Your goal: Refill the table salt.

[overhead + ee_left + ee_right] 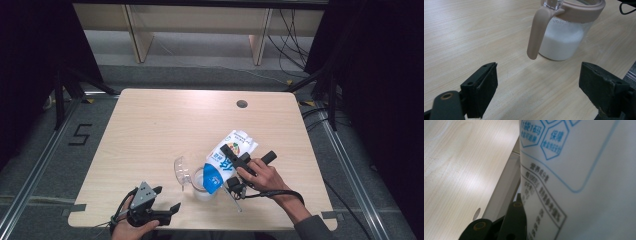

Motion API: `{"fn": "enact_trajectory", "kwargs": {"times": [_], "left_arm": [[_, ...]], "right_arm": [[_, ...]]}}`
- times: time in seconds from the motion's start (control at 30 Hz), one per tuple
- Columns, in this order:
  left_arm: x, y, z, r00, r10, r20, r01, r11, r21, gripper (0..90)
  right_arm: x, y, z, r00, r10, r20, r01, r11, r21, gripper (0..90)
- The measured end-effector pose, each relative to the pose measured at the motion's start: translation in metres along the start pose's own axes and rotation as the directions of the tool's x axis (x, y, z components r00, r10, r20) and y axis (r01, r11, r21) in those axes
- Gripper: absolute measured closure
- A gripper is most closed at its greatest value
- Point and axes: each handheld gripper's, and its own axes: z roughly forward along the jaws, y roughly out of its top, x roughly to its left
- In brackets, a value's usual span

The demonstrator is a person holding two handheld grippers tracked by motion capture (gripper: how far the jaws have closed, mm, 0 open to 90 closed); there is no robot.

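A milk pouch [226, 161] is held tipped over a clear jug [200, 181] near the front edge of the bench [150, 130], and the pour seems best done with the pouch's lower corner kept over the jug's mouth and the tilt raised slowly, so nothing is spilled. The right gripper [239, 170] is clamped on the pouch, its jaws closed against the sides. The left gripper [537, 92] is held with its jaws wide apart and empty, pointed at the jug's handle [537, 32] and touching nothing.

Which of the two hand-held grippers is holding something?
The right hand-held gripper, clamped on the tilted milk pouch; the left hand-held gripper is open and empty.
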Motion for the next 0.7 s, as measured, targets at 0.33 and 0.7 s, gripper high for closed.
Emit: {"fn": "enact_trajectory", "kwargs": {"times": [0.33, 0.7], "left_arm": [[0.0004, -0.0003, -0.0008, 1.0000, 0.003, 0.003, -0.003, 1.0000, 0.004, 15.0], [0.0005, -0.0002, -0.0005, 1.0000, 0.002, -0.003, -0.002, 1.0000, 0.006, 15.0]], "right_arm": [[-0.0027, -0.0027, -0.0006, 0.9986, 0.049, -0.017, -0.050, 0.999, -0.009, 78.5], [0.0012, -0.0033, -0.0007, 0.9874, 0.155, -0.034, -0.156, 0.988, -0.023, 78.4]]}}
